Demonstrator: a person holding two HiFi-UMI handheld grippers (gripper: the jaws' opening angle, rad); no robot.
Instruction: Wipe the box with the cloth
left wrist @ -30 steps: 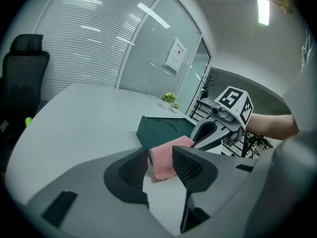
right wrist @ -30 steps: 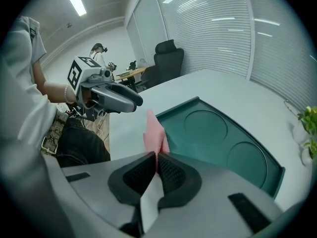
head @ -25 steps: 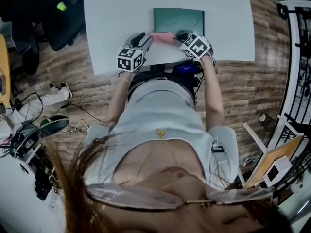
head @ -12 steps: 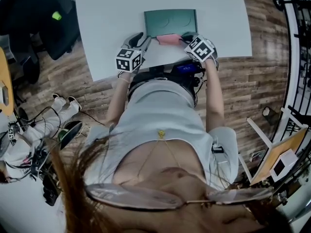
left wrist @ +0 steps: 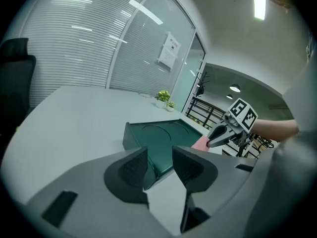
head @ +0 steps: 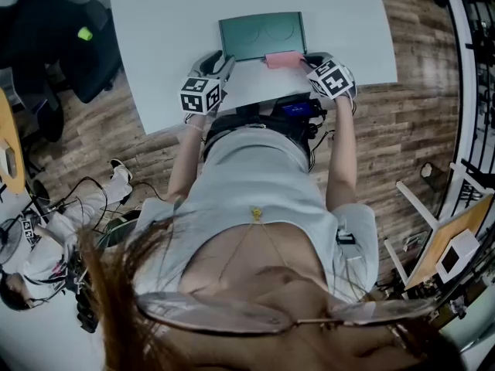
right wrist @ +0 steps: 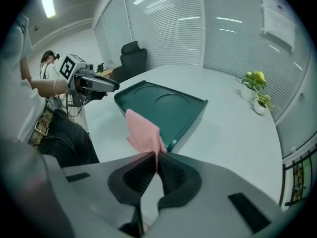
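I've slid the pink cloth (head: 284, 59) rightward along the near edge of the green box (head: 259, 35) on the white table (head: 170, 22). My left gripper (left wrist: 159, 165) stands open, with the box's near-left rim between its jaws. My right gripper (right wrist: 154, 168) pinches the cloth against that edge.

Holds left gripper (left wrist: 159, 163) with jaws apart, pinches pink cloth (right wrist: 142, 132) in right gripper (right wrist: 154, 168), both forearms (head: 340, 149) reaching forward.

Pale table, one box, two little plants

The white table (head: 162, 37) carries a dark green box (head: 261, 35) lying flat near its 6 o'clock edge in the head view. Two small potted plants (right wrist: 256, 94) stand well apart from it, toward 2 o'clock in the right gripper view.
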